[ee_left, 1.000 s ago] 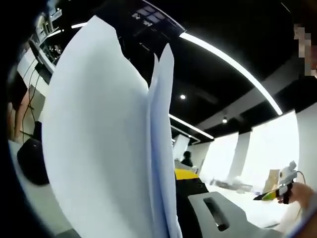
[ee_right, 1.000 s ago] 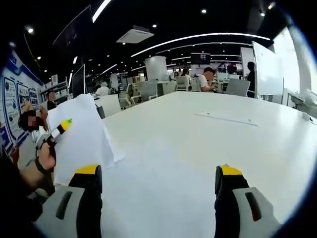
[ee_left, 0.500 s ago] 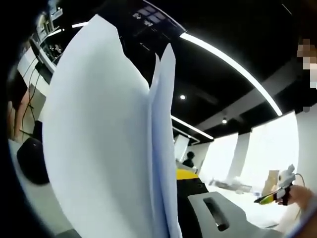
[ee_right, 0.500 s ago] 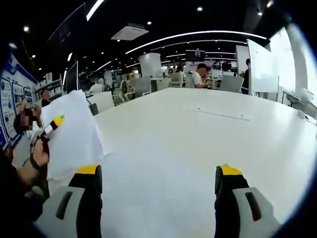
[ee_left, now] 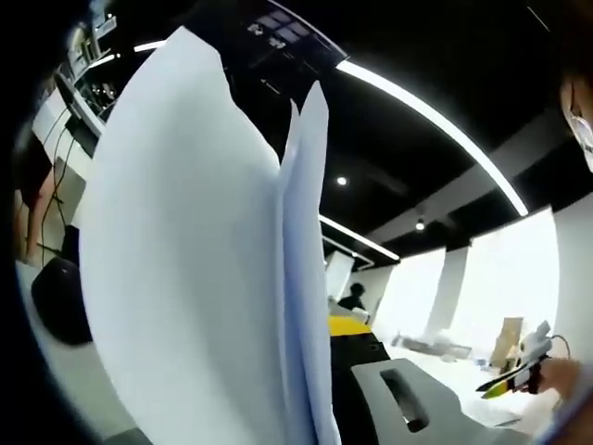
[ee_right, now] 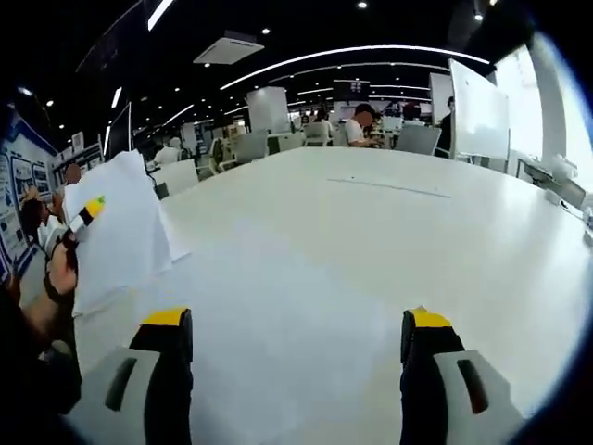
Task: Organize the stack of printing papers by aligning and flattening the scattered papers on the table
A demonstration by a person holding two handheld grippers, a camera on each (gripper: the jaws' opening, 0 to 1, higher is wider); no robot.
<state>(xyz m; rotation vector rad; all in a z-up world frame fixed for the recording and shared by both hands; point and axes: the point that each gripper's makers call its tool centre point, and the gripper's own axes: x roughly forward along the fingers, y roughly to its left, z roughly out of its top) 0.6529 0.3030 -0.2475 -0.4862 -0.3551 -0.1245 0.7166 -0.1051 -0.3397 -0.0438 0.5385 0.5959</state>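
A stack of white printing papers (ee_left: 185,260) stands upright, rising from my left gripper (ee_left: 320,348), which is shut on its lower edge. One yellow-tipped jaw shows to the right of the sheets; the other is hidden behind them. In the right gripper view the same papers (ee_right: 116,232) hang at the left, above the white table (ee_right: 371,250), with the left gripper (ee_right: 83,218) on them in a person's hand. My right gripper (ee_right: 296,320) stands open over the bare table with nothing between its jaws. It also appears small as the right gripper (ee_left: 510,375) at the far right.
A thin flat strip (ee_right: 389,186) lies on the far part of the table. Chairs and seated people (ee_right: 357,125) line the far end. A whiteboard (ee_right: 477,111) stands at the right. A dark bag (ee_left: 60,301) sits on the floor.
The papers stay held the same way in the left gripper. The right gripper has sunk a little lower and nearer the table; its view has shifted, so the papers sit further left.
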